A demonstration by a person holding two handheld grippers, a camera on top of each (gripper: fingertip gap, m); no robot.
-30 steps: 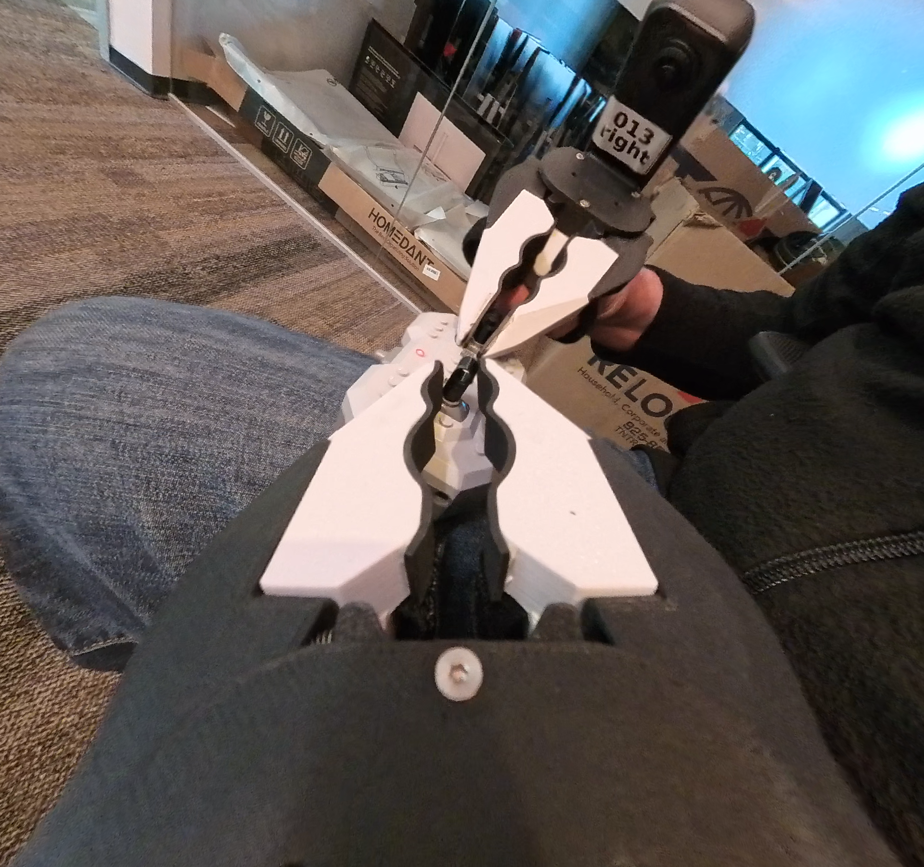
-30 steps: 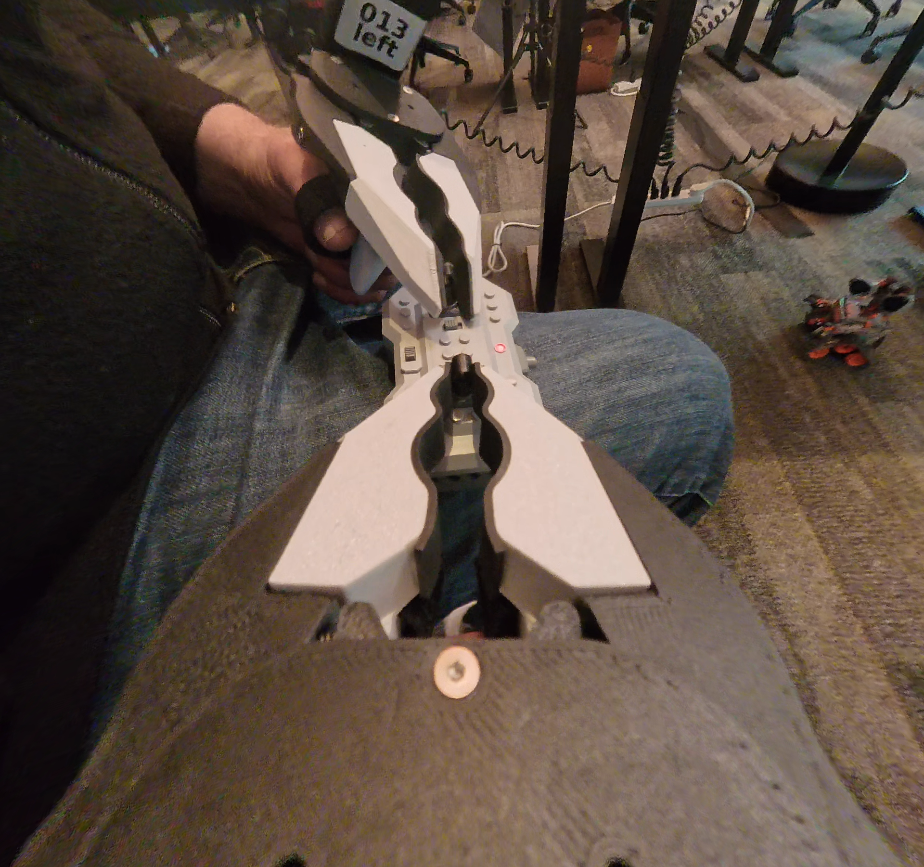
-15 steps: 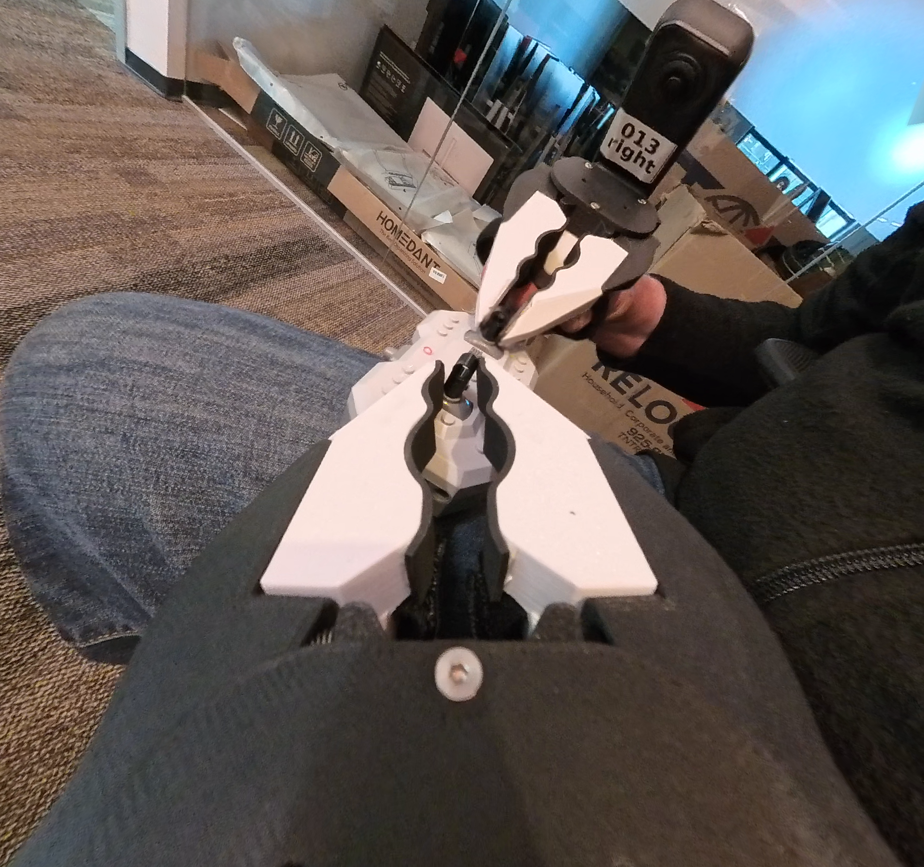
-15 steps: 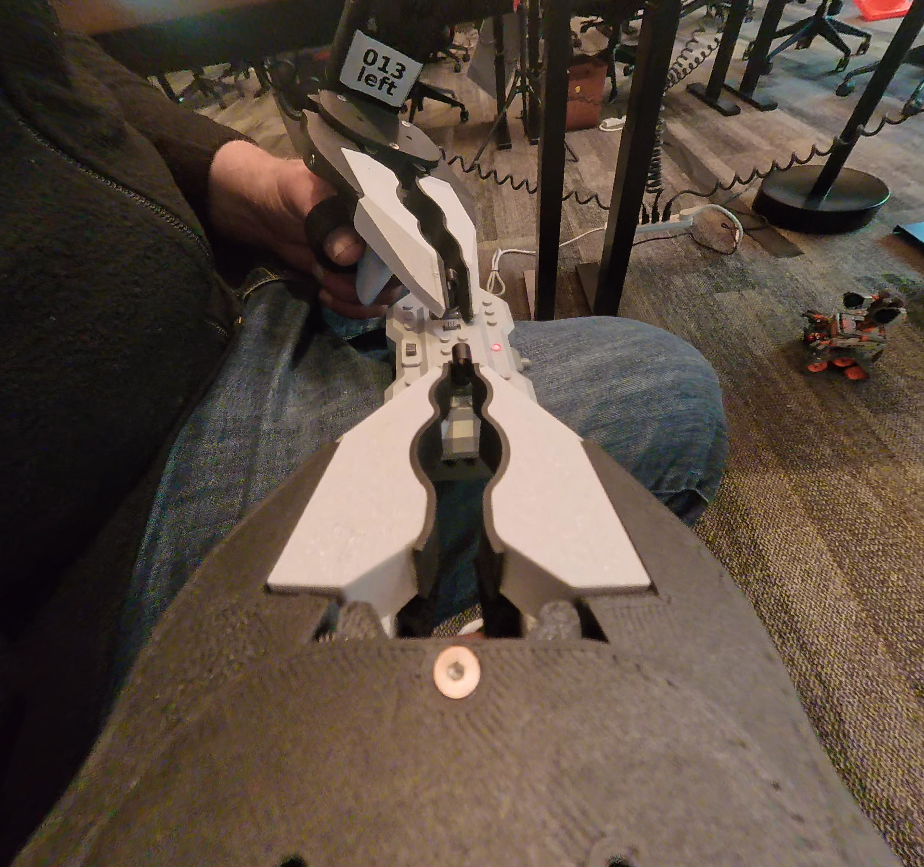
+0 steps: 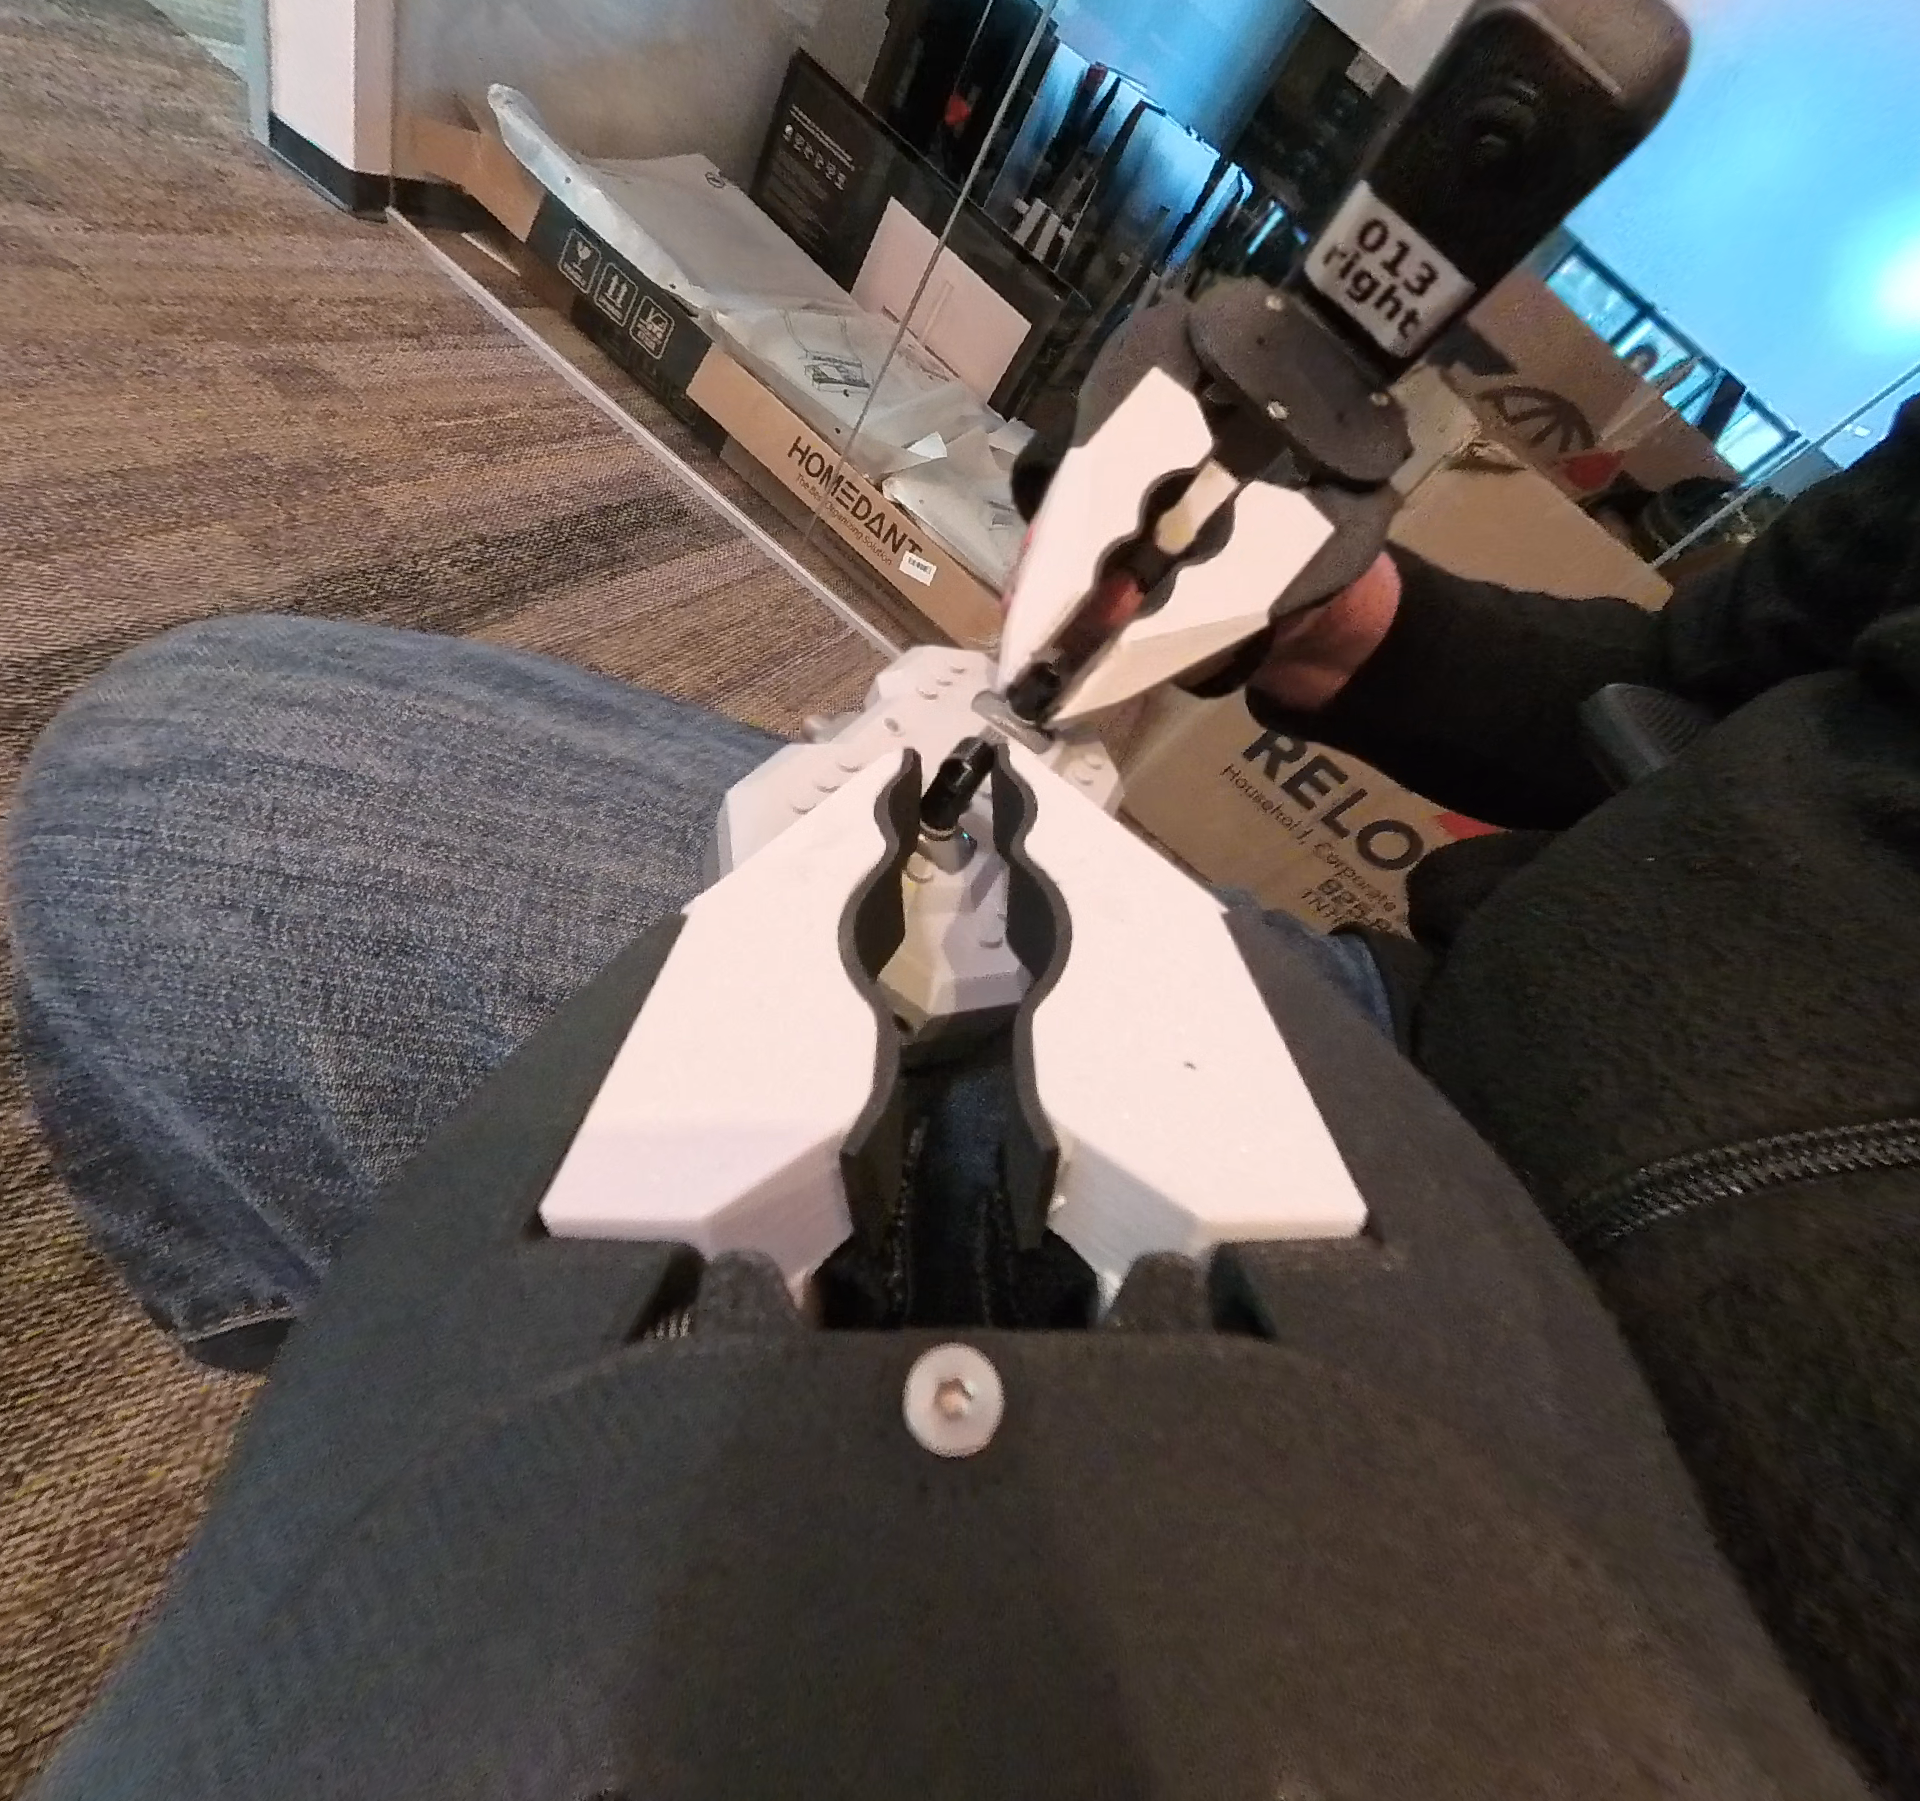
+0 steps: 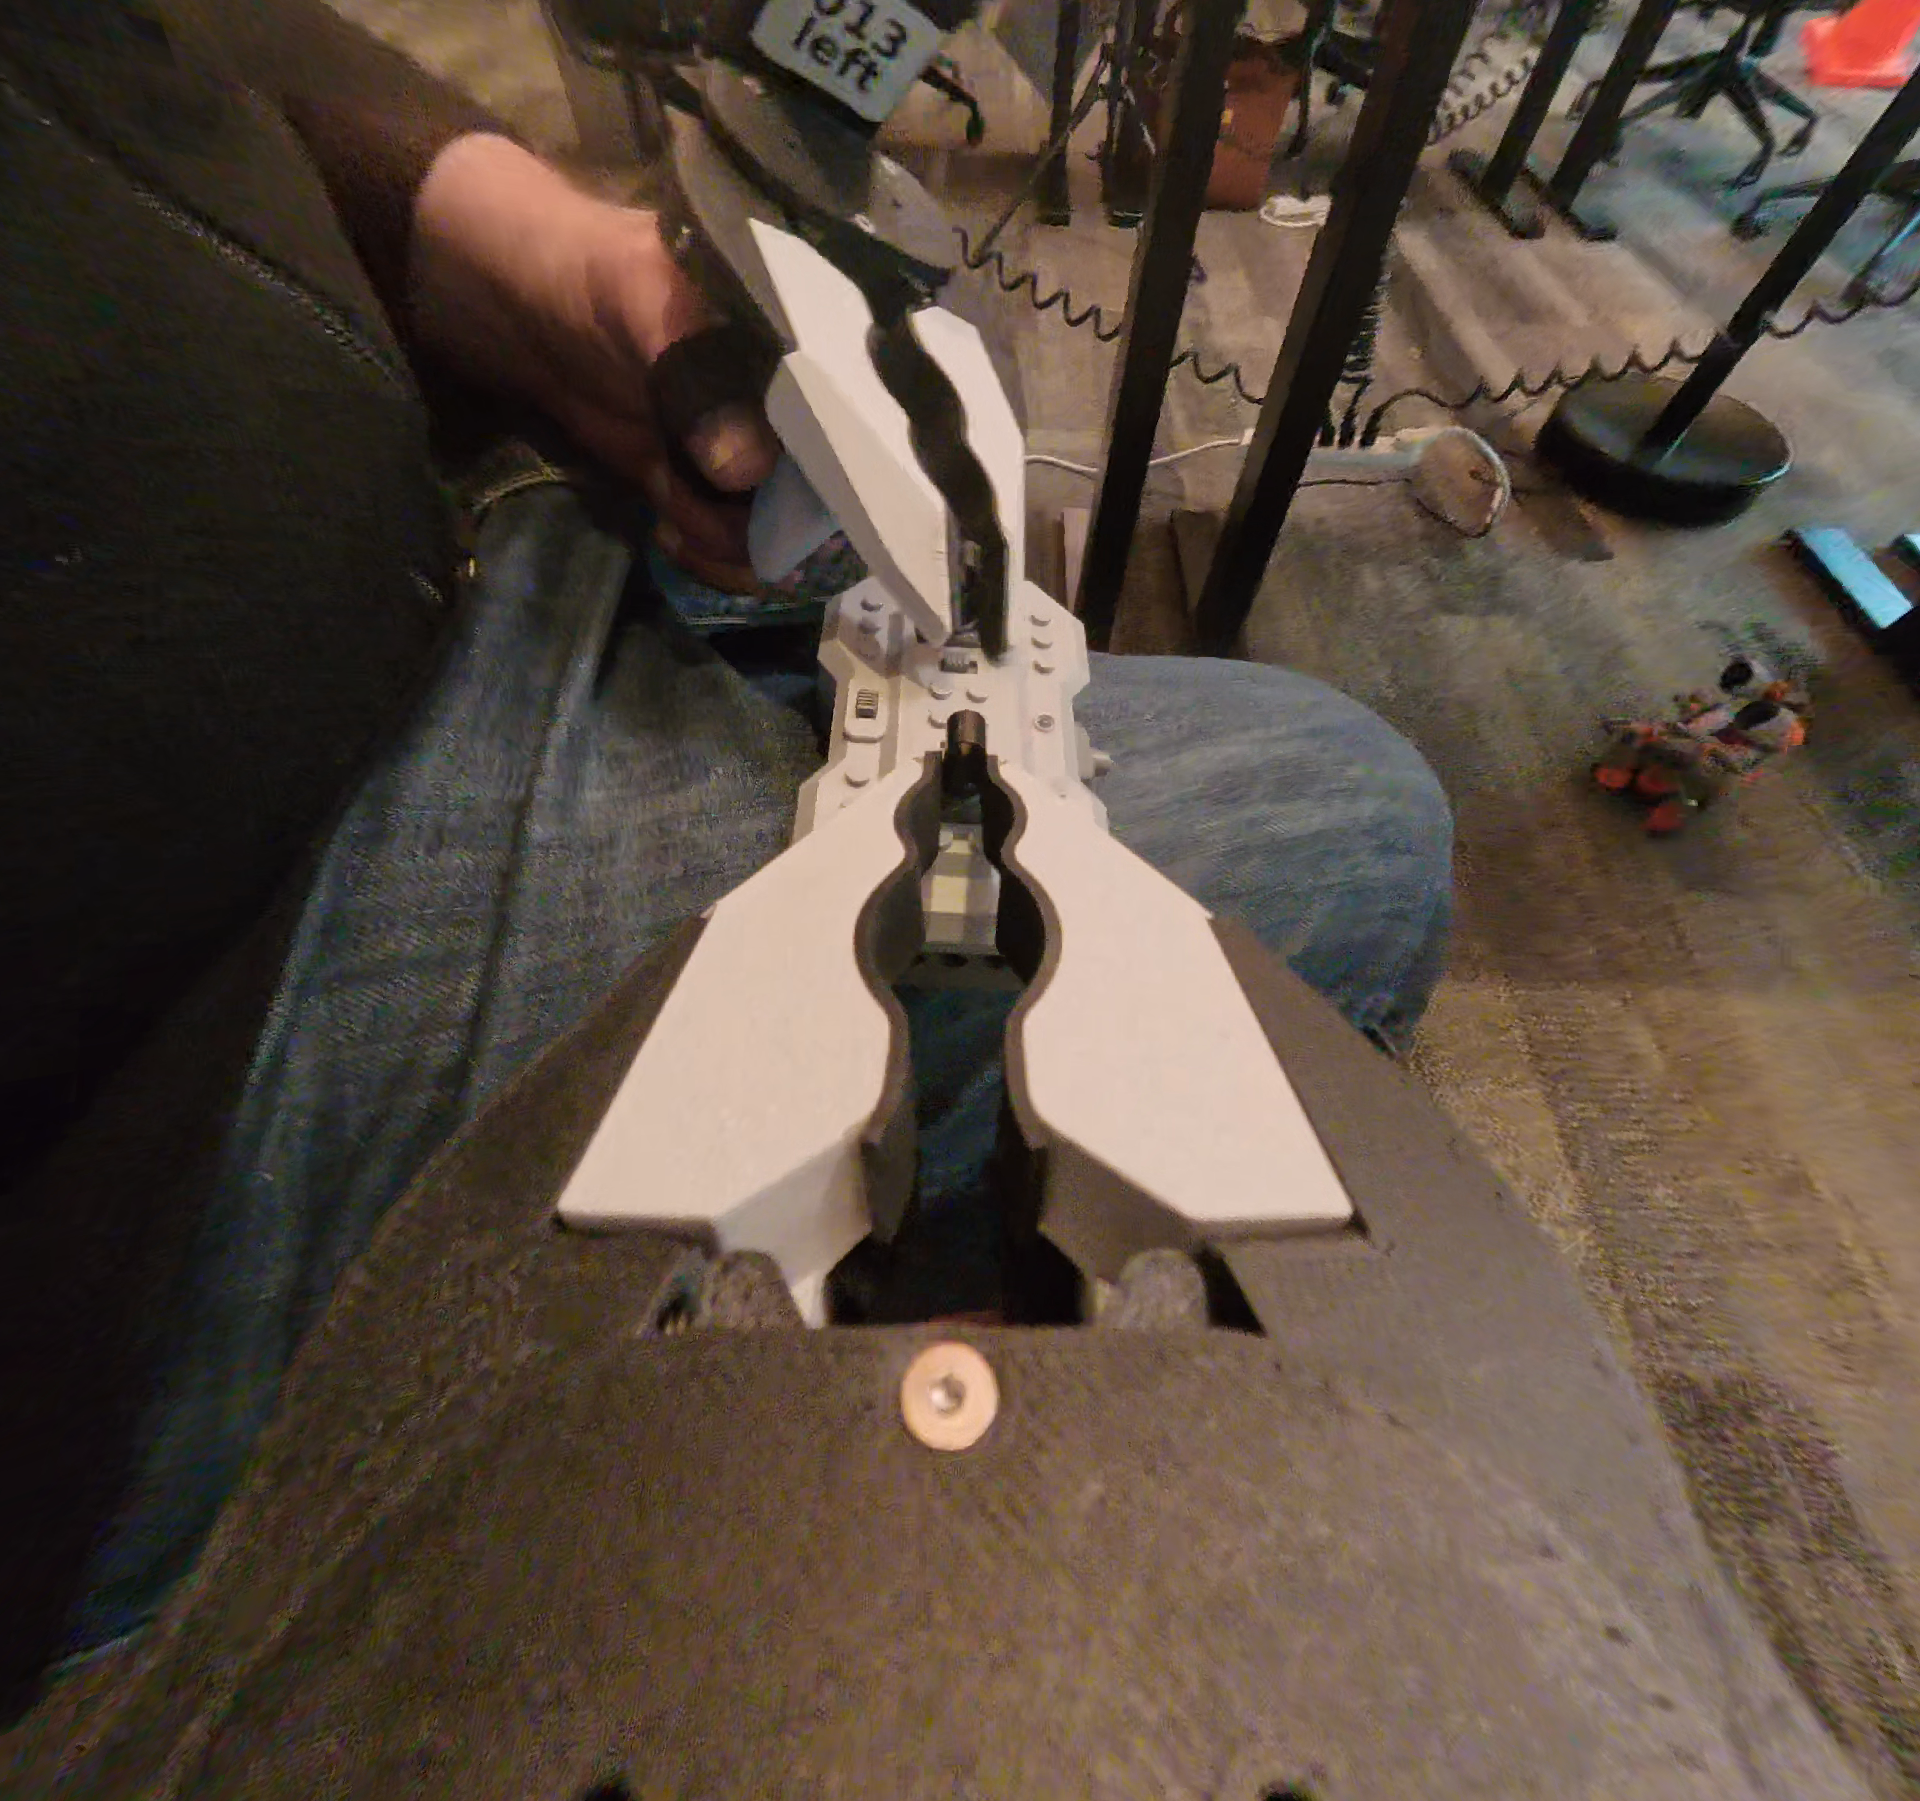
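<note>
A pale grey brick-built model (image 5: 883,712) lies on a person's lap in blue jeans (image 5: 364,868); it also shows in the right wrist view (image 6: 883,712). My left gripper (image 5: 954,764) is shut on a short black peg (image 5: 948,795) at the model's near end, and a grey block shows inside the jaws. My right gripper (image 5: 1031,702) comes down from the upper right, with its tips on the model just beyond. In its own view my right gripper (image 6: 961,762) is shut on a black peg (image 6: 964,733). My left gripper (image 6: 975,639) touches the model's far end.
Flat cardboard boxes (image 5: 810,463) lie along a glass wall, with another box (image 5: 1299,816) at the right. Black table legs (image 6: 1153,245), coiled cables, a power strip (image 6: 1444,473), a round stand base (image 6: 1662,452) and a small red-black toy (image 6: 1704,743) are on the carpet. Less than 4 cm separates the two grippers' tips.
My right gripper's tips were against my left gripper's peg; they have lifted off and shifted a little to the right. Both grippers stay shut.
</note>
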